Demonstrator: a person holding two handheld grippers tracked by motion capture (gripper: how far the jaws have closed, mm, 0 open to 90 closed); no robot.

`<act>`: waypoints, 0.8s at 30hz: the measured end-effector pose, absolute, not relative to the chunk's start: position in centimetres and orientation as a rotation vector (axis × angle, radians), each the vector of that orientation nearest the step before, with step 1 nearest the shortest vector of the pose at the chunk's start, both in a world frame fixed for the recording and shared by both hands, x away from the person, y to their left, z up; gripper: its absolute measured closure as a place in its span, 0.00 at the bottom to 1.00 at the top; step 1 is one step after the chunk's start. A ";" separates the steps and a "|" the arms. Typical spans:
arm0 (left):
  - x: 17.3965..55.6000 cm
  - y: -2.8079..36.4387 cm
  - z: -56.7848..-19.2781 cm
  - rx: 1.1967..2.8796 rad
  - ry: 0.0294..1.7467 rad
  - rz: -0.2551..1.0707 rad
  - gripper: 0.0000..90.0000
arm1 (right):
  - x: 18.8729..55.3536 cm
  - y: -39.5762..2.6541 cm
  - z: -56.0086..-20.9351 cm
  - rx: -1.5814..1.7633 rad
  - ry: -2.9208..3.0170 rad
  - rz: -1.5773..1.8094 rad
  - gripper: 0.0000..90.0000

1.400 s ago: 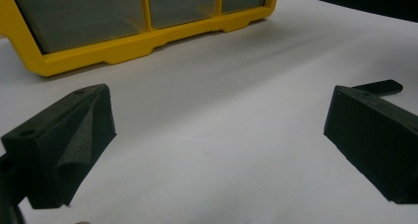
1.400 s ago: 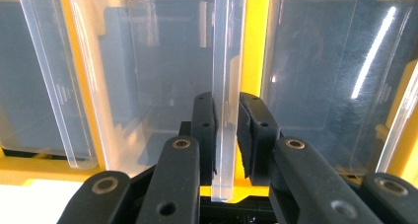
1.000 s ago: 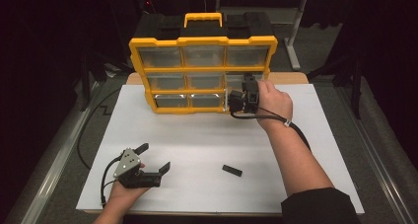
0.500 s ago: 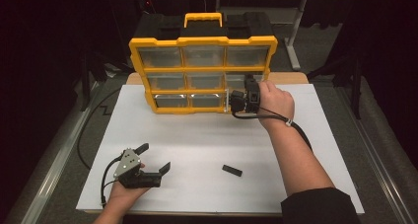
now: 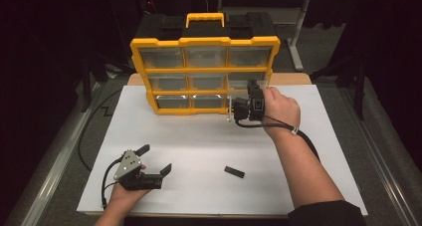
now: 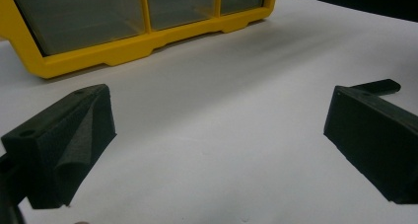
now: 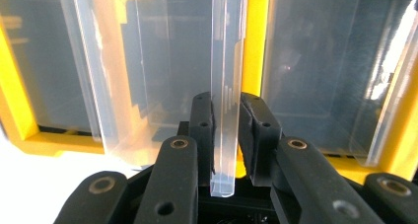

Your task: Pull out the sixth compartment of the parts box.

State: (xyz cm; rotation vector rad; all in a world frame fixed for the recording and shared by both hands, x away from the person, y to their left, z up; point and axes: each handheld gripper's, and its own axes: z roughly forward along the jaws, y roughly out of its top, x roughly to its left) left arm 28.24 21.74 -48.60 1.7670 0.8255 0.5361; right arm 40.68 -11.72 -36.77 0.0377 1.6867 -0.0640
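Note:
A yellow organizer (image 5: 204, 41) with clear drawers stands upright at the back of the white tabletop (image 5: 199, 141). My right gripper (image 5: 233, 108) is at its bottom right drawer. Its jaws have just been closing and now press from both sides on the clear front lip of that drawer (image 7: 226, 61), which stands a little way out of the yellow frame (image 7: 254, 46). My left gripper (image 5: 154, 159) rests near the front left of the table, open, with bare white surface between its fingers (image 6: 74, 135). The organizer's lower edge (image 6: 128, 49) lies ahead of it.
A small black bar (image 5: 234, 172) lies flat on the white surface between the two hands. A black case with a yellow handle (image 5: 205, 19) sits behind the organizer. A cable (image 5: 92, 131) runs down the left side of the table.
The right gripper has shut on the drawer's front lip and shifted slightly toward the near side, bringing the drawer a little out. The left gripper has stayed where it was.

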 end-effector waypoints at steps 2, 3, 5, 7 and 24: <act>28.2 21.7 -48.6 1.767 0.825 0.536 0.00 | 40.0 -11.9 -37.0 0.050 1.688 -0.049 0.87; 28.2 21.7 -48.6 1.768 0.823 0.537 0.00 | 40.0 -11.9 -37.0 0.050 1.688 -0.049 0.87; 28.2 21.7 -48.6 1.768 0.824 0.537 0.00 | 39.6 -12.0 -36.9 0.035 1.684 -0.053 0.87; 28.2 21.7 -48.6 1.767 0.825 0.538 0.00 | 39.2 -12.1 -36.9 0.027 1.684 -0.052 0.86; 28.1 21.9 -48.5 1.771 0.818 0.540 0.00 | 36.5 -12.1 -36.9 0.022 1.682 -0.044 0.87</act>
